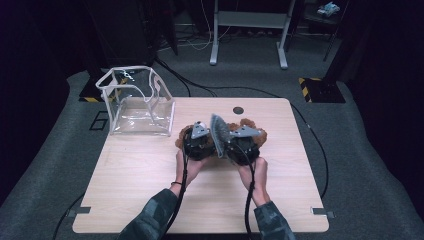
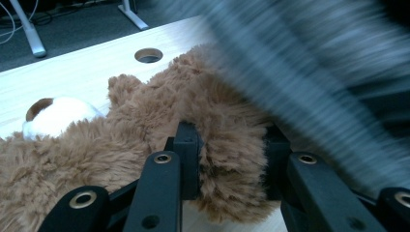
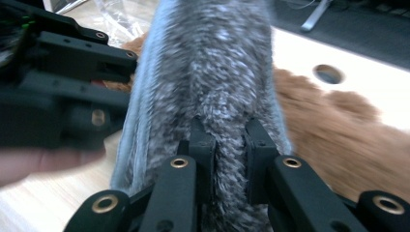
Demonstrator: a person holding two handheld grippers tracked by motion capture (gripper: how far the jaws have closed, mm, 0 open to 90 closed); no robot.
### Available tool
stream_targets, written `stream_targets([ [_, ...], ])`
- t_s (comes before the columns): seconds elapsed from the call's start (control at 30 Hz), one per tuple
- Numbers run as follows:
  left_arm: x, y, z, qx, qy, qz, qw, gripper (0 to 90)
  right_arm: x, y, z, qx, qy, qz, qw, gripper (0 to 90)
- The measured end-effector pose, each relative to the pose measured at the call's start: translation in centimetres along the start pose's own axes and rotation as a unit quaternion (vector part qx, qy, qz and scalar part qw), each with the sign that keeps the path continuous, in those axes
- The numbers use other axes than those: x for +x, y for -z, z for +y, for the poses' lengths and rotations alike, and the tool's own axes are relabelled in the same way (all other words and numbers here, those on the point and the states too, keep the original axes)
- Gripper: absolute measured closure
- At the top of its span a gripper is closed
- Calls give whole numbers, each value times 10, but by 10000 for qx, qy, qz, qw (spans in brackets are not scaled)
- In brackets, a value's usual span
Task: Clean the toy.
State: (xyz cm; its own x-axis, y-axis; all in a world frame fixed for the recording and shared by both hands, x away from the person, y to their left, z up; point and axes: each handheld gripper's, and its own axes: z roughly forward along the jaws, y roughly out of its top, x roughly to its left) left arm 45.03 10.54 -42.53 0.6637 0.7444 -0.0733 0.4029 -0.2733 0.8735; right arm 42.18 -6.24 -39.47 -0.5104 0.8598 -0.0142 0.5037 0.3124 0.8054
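Note:
A brown plush bear (image 1: 250, 131) lies in the middle of the wooden table (image 1: 150, 195); its white muzzle (image 2: 58, 112) shows in the left gripper view. My left gripper (image 2: 231, 162) is shut on a fold of the bear's brown fur (image 2: 227, 145). It sits at the bear's left side (image 1: 199, 142) in the high view. A grey fuzzy cloth (image 3: 217, 72) stands up between the two grippers (image 1: 218, 129). My right gripper (image 3: 231, 150) is shut on the lower part of that cloth, with the bear (image 3: 338, 140) behind it.
A clear plastic bag with white trim (image 1: 137, 102) stands open at the table's far left corner. A round cable hole (image 1: 238, 110) is in the far edge of the table. White desk legs (image 1: 215, 35) and cables lie on the floor beyond.

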Motion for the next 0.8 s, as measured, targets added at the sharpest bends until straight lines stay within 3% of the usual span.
stream_targets([
  [0.03,1,0,0,11,19,55,10000,705,1,-10,1,117,29,-21,9999,781],
  [0.1,9,1,-1,-29,168,-78,9998,707,-2,-19,1,112,-105,-9,9999,782],
  [0.27,10,2,1,-37,162,-128,9998,707,-11,-42,-7,423,-269,-129,9987,784],
  [0.4,14,4,1,-57,190,-117,9997,708,-13,-37,-8,558,-93,-552,9969,784],
  [0.47,15,4,1,-21,175,-109,9998,707,-16,-30,-8,523,-3,-889,9947,784],
  [0.5,15,4,1,-26,216,-128,9997,707,-19,-24,-8,435,10,-934,9947,784],
  [0.57,15,3,2,7,181,-144,9997,706,-16,-12,-3,249,91,-891,9957,784],
  [0.63,15,2,4,19,181,-167,9997,706,-5,-11,2,129,195,-602,9979,783],
  [0.73,15,1,6,46,187,-122,9997,706,9,-24,6,302,412,-517,9974,783],
  [0.8,17,1,6,30,211,-152,9997,706,7,-34,4,464,325,-547,9969,784],
])
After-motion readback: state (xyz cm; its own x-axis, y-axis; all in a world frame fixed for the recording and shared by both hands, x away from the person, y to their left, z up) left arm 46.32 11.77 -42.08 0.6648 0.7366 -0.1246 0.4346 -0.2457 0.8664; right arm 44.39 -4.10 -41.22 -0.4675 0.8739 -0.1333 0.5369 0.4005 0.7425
